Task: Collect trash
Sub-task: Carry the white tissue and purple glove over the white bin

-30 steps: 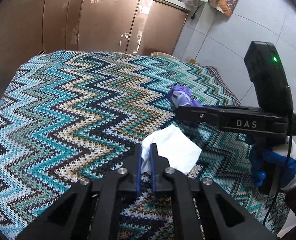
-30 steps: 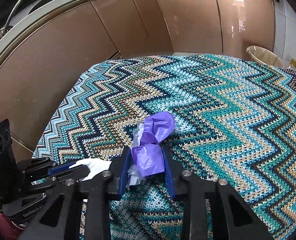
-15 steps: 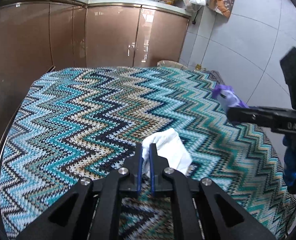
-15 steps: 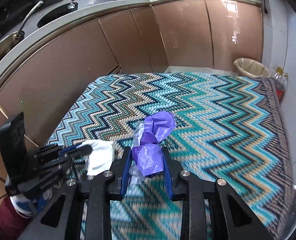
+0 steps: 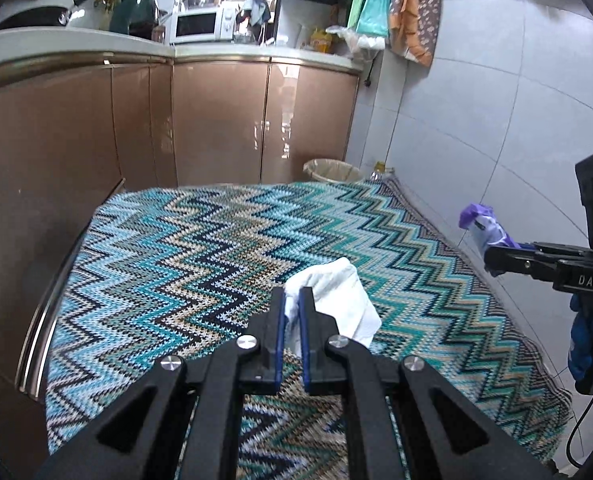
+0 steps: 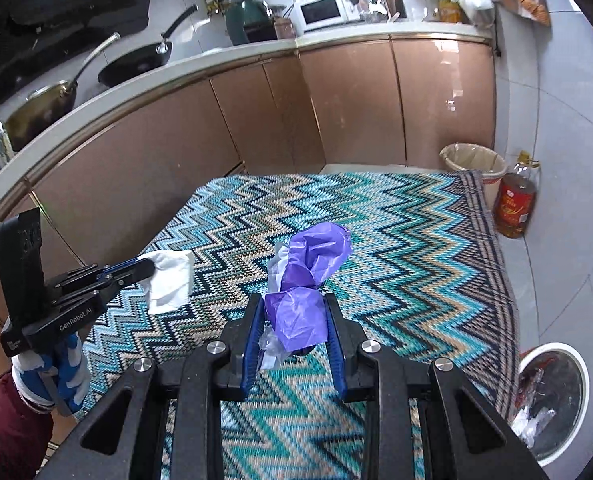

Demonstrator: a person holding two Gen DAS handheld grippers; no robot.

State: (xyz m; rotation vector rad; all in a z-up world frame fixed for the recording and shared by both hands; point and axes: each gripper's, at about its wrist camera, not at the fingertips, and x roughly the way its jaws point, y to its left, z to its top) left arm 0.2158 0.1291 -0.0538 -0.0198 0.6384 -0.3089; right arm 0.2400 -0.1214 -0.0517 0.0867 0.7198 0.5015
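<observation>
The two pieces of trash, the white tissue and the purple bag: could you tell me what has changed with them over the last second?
Both were lifted off the zigzag rug and now hang well above it. The left gripper raised the white tissue; the right gripper raised the purple bag. Nothing was let go: each gripper stays shut on the same piece, and the rug has not shifted.
</observation>
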